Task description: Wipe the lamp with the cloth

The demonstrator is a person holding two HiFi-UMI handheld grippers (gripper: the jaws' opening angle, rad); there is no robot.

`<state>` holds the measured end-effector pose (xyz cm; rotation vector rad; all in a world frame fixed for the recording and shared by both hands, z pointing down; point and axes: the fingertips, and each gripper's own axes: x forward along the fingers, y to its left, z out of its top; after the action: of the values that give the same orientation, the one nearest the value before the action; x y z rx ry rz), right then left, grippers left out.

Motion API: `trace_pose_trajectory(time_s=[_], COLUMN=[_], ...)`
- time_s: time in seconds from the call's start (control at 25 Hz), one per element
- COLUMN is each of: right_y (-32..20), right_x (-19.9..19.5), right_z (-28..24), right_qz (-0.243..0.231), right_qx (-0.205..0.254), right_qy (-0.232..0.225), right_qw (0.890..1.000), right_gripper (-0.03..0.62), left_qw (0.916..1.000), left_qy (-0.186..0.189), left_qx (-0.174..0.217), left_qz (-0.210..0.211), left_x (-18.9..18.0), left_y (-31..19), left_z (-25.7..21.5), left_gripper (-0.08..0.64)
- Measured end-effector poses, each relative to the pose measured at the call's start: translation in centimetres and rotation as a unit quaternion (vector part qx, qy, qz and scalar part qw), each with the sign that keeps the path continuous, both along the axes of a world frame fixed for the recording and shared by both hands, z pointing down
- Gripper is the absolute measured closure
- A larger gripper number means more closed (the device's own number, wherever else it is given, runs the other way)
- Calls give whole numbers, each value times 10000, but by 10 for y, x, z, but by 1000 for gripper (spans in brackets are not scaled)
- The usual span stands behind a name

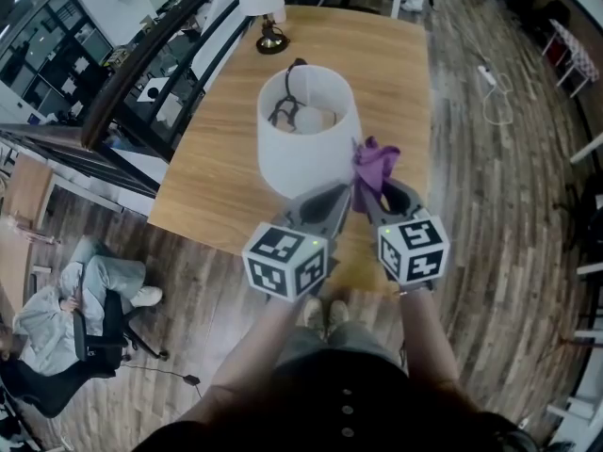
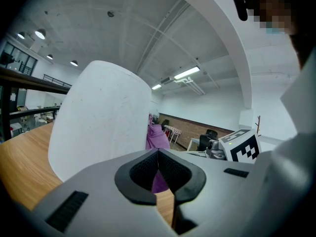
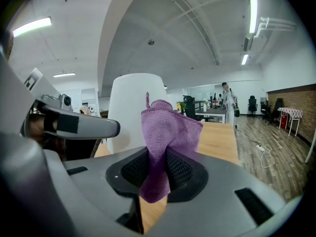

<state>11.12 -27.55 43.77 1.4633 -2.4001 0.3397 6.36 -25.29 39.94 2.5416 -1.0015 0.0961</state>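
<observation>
A white lamp shade (image 1: pixel 306 130) stands on the wooden table (image 1: pixel 226 158), with its dark fitting and bulb showing inside. My right gripper (image 1: pixel 374 188) is shut on a purple cloth (image 1: pixel 374 166), which sticks up beside the shade's right side. In the right gripper view the cloth (image 3: pixel 165 132) is pinched between the jaws, with the shade (image 3: pixel 136 110) behind it. My left gripper (image 1: pixel 332 201) sits at the shade's near side, shut with nothing in it. The left gripper view has the shade (image 2: pixel 101 120) close on the left and the cloth (image 2: pixel 157 138) beyond.
A second lamp (image 1: pixel 264 8) with a brass base stands at the table's far end. A person sits in a chair (image 1: pixel 71 318) on the floor at left. A railing (image 1: pixel 160 40) runs along the table's left side. A white cable (image 1: pixel 495 92) lies on the floor at right.
</observation>
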Motion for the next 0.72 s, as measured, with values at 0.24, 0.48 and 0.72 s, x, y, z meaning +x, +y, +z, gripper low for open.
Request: trace_pose_trajectory(time_s=[0.24,0.48,0.72], right_y=[3,7,9], right_x=[2,2,-4], right_z=[-10,-34,-67], right_qz=[48,46,-5], right_qx=[127,367,743], right_qy=[-9,-45,-59], right_qw=[9999,9993,9972], right_gripper=[511,511,511], left_qw=[10000,9998,9989], left_qy=[34,73,139], left_qx=[39,168,425], left_qz=[-21,-86,-166], left_x=[-4,-11,-21], left_y=[2,6,6], left_z=[-2,-15,-38], left_gripper=[549,549,549])
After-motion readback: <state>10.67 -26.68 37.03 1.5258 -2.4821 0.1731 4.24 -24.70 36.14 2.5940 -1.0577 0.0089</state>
